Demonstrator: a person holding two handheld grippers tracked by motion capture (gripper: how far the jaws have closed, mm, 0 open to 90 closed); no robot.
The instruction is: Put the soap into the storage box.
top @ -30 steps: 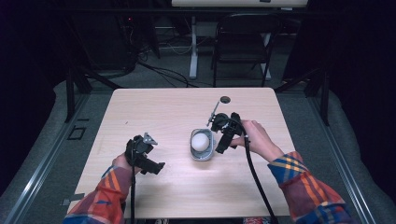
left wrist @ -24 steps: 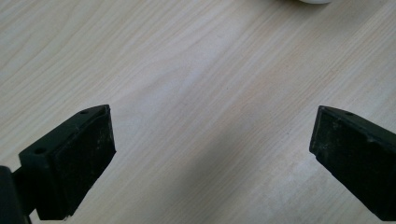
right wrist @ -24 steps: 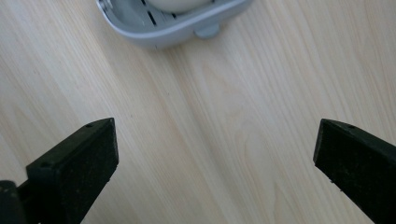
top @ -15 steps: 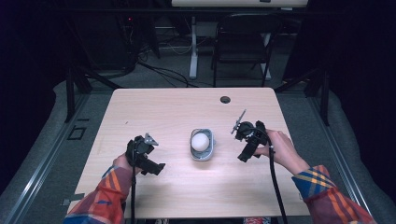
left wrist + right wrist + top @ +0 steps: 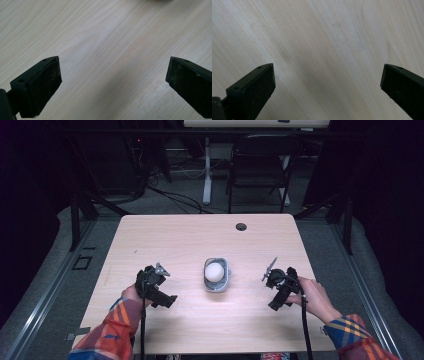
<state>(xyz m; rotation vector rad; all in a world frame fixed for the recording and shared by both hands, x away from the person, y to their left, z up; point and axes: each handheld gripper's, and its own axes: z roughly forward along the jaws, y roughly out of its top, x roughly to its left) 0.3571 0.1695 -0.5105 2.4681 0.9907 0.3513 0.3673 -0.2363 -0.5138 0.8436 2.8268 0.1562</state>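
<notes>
A white egg-shaped ball [image 5: 215, 270] is sitting in a small grey tray [image 5: 216, 285] at the middle of the wooden table [image 5: 200, 240]. The left gripper [image 5: 156, 287] is resting on the table to the tray's left, well apart from it, with jaws spread wide and nothing between them. The right gripper [image 5: 278, 287] is resting to the tray's right, likewise apart, with jaws spread wide over bare wood. The tray is lying between the two grippers.
</notes>
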